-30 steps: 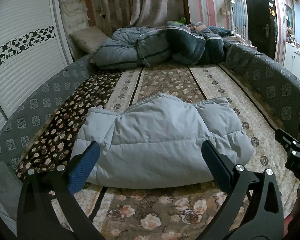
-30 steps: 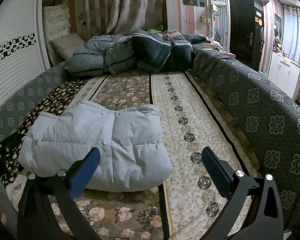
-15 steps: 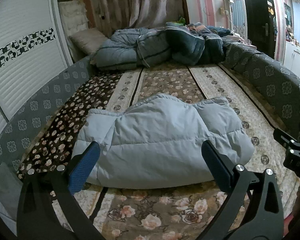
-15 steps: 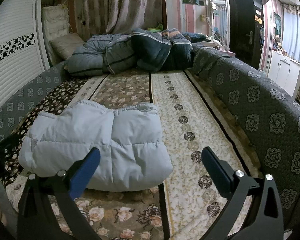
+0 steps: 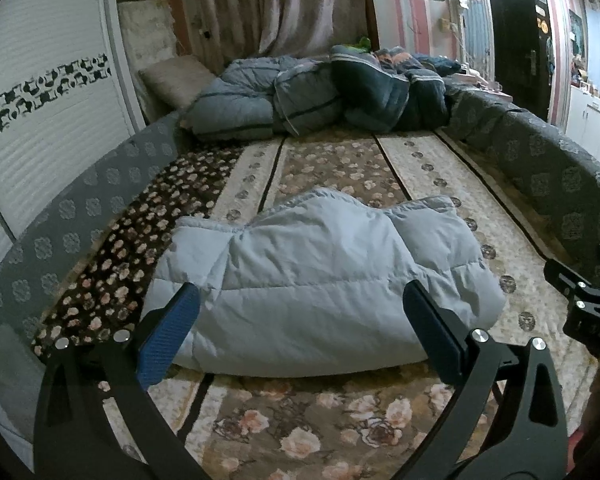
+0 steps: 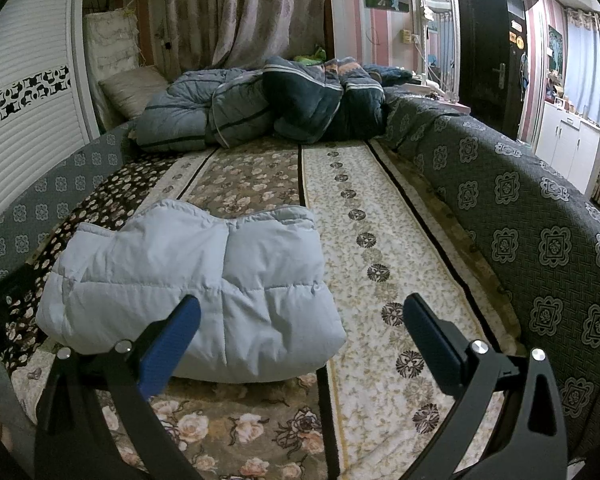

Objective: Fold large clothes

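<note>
A pale blue puffer jacket (image 5: 320,280) lies folded into a thick bundle on the flowered bedspread (image 5: 340,168). In the right wrist view the same jacket (image 6: 188,280) sits left of centre. My left gripper (image 5: 300,324) is open and held just short of the bundle's near edge, holding nothing. My right gripper (image 6: 300,328) is open too, near the jacket's right front corner, with nothing between its fingers. Part of the right gripper (image 5: 584,304) shows at the right edge of the left wrist view.
A heap of dark blue and grey quilts (image 5: 320,92) and a pillow (image 5: 176,80) lie at the far end of the bed. A grey patterned padded rail (image 6: 540,232) runs along the right side, another (image 5: 80,216) along the left. A white slatted wardrobe (image 5: 40,112) stands at left.
Both views have drifted back and up a little, so the jacket looks slightly farther off. The jacket has not moved and both grippers remain open.
</note>
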